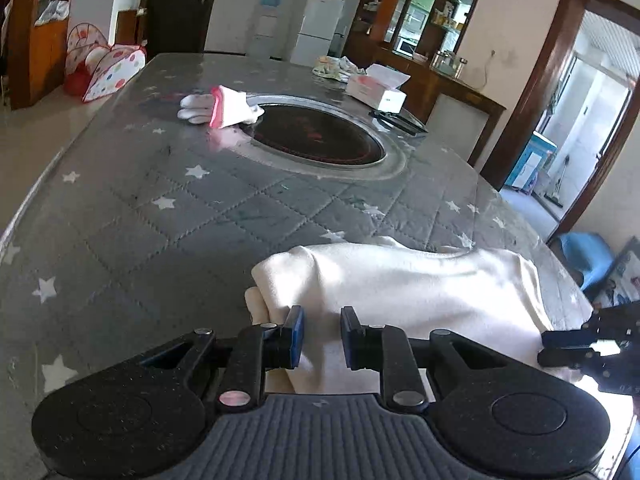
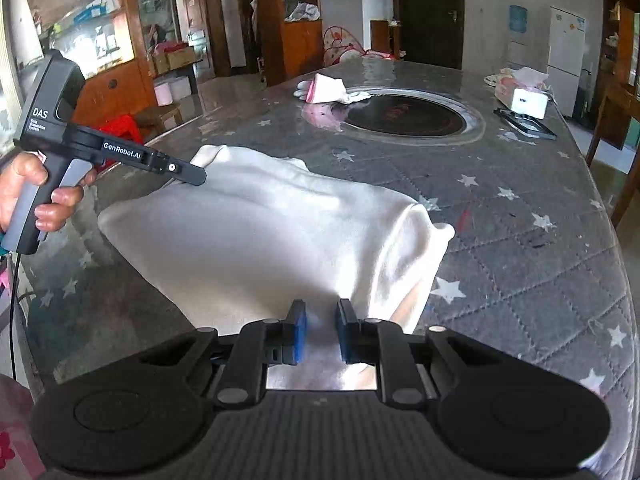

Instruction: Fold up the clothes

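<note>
Lying bunched on the near part of the counter [image 1: 132,216], a white garment [image 1: 400,288] spreads over the grey quilted star-print cover, with both grippers at its near edge. At far left of the right wrist view, a person's hand [image 2: 28,196] grips the handle of the left gripper [image 1: 322,336], whose tip reaches the cloth's left corner. Seen from its own camera, that gripper's blue pads [image 1: 297,336] stand a little apart with white fabric running between them; whether they pinch it cannot be told. Further right, the right gripper [image 2: 321,332] shows the same: blue pads narrowly apart, the garment's edge lying between and under them, and no clear sign of a firm pinch. Beyond the garment, mid-counter, a round dark cooktop [image 1: 316,136] is set in a metal ring, with white gloves and a pink-edged white cloth [image 1: 224,108] at its left rim. Right of the cooktop sit a tissue box [image 1: 376,88] and a flat black tray [image 1: 398,120]. A white refrigerator [image 1: 320,20] stands against the back wall.
</note>
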